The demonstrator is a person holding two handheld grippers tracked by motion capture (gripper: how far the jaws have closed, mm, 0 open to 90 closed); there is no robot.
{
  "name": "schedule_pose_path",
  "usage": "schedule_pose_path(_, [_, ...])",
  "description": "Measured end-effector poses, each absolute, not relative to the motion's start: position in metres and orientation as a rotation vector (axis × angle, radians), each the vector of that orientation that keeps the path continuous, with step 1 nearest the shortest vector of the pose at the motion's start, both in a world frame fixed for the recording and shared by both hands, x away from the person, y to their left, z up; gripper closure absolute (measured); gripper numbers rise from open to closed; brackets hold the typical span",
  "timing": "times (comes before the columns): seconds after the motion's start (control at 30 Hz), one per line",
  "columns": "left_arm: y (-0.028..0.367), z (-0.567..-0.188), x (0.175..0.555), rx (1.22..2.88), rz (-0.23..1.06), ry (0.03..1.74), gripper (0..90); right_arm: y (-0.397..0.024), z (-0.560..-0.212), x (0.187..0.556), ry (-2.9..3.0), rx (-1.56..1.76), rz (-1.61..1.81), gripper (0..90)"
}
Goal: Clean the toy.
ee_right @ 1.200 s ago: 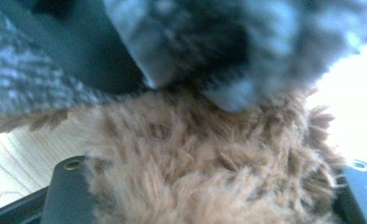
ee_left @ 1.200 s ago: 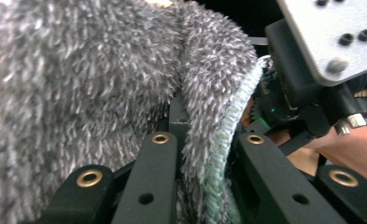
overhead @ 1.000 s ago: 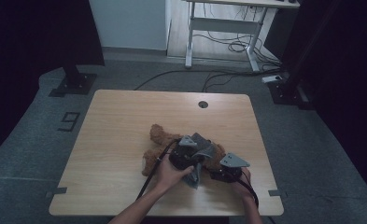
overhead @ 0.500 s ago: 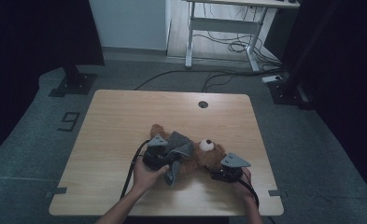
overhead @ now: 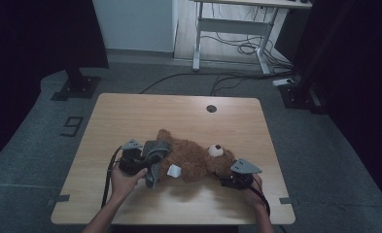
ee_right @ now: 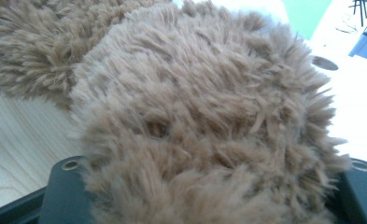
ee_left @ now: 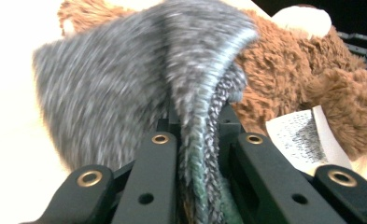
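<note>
A brown teddy bear (overhead: 193,158) lies on its back across the near part of the wooden table (overhead: 179,116), its head toward the right. My left gripper (overhead: 146,163) is at the bear's left end, shut on a grey knitted garment (overhead: 155,149). In the left gripper view the knit (ee_left: 125,79) is pinched between the black jaws of that gripper (ee_left: 197,144), with the bear (ee_left: 288,70) and its white label (ee_left: 302,135) behind. My right gripper (overhead: 226,175) is shut on the bear's head; brown fur (ee_right: 204,116) is packed between the jaws of this gripper (ee_right: 209,196).
The tabletop has a round cable hole (overhead: 211,108) near its far edge. On the floor beyond stand a white desk frame (overhead: 232,29) with loose cables and two black stand bases (overhead: 74,87). The table's near edge is just below both hands.
My left gripper has moved left across the table with the grey garment, drawing it off the bear's middle, so more of the brown body and the white label show. The right gripper has kept still.
</note>
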State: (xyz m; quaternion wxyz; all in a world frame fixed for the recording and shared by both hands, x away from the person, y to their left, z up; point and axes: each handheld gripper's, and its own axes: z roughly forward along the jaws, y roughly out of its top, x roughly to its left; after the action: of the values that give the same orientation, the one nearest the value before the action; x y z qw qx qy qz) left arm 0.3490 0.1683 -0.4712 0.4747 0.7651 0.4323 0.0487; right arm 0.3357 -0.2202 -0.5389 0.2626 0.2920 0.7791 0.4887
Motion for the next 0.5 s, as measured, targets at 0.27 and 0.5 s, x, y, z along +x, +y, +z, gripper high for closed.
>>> schedule_pose_path(0.27, [0.11, -0.43, 0.356, 1.92, 0.147, 0.892, 81.2, -0.215, -0.539, 0.34, 2.072, 0.782, 1.284, 28.4])
schedule_pose_path(0.5, [0.064, -0.428, 0.384, 1.977, 0.086, 0.879, 81.1, -0.211, -0.54, 0.344, 2.053, 0.784, 1.27, 26.7])
